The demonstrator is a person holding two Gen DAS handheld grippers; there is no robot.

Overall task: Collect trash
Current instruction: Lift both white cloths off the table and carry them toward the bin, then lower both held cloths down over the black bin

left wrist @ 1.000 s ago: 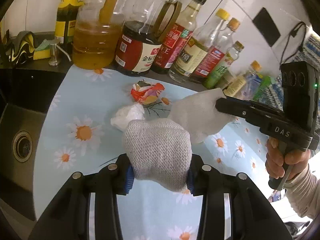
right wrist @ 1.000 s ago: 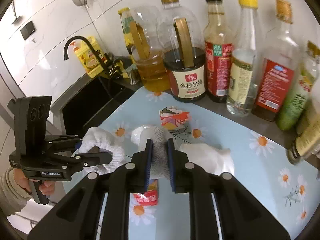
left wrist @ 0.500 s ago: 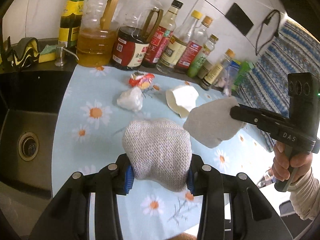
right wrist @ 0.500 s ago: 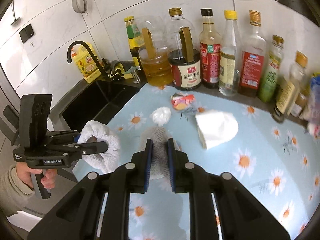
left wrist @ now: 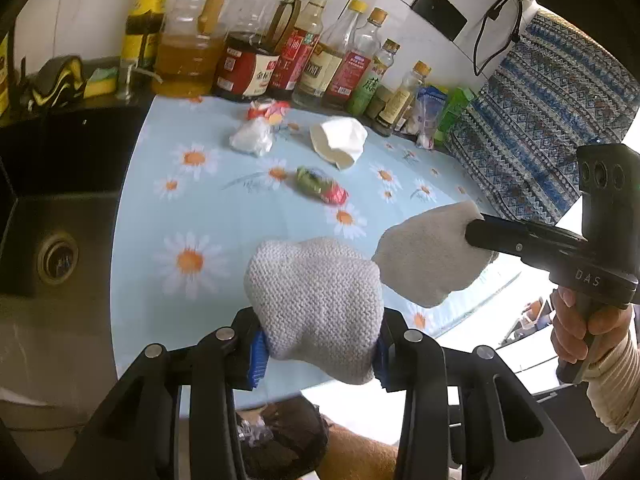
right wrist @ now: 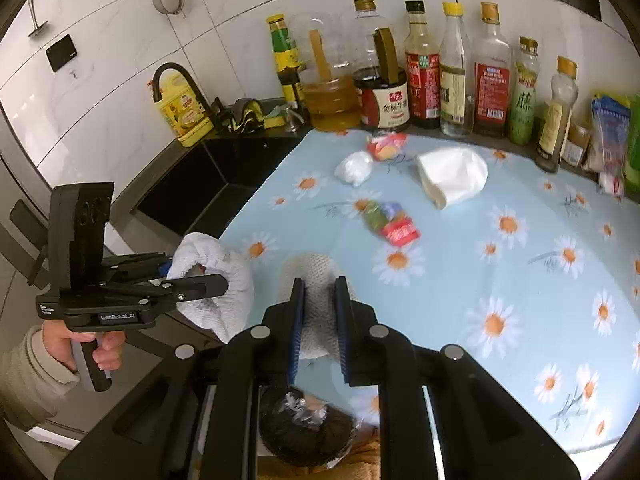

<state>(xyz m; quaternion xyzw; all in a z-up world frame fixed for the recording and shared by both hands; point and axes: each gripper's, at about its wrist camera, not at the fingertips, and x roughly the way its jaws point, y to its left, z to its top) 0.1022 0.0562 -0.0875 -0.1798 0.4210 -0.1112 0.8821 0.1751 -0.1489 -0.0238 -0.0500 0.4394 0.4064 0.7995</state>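
Trash: a green-red wrapper point(left wrist: 322, 190), a crumpled tissue point(left wrist: 252, 141), a crushed paper cup point(left wrist: 340, 140) and a red wrapper point(left wrist: 267, 109) are seen on the daisy tablecloth point(left wrist: 208, 208), in front of the bottle row point(left wrist: 320, 68).
Handling: all are judged light, soft and crushable; the green-red wrapper is best pinched at the middle.
Position to jaws: the trash lies well beyond both grippers, toward the bottle row.
Left gripper point(left wrist: 318, 346): closed on a white knitted cloth point(left wrist: 316, 300).
Right gripper point(right wrist: 318, 320): closed on a white mesh cloth point(right wrist: 316, 276), jaws nearly together.
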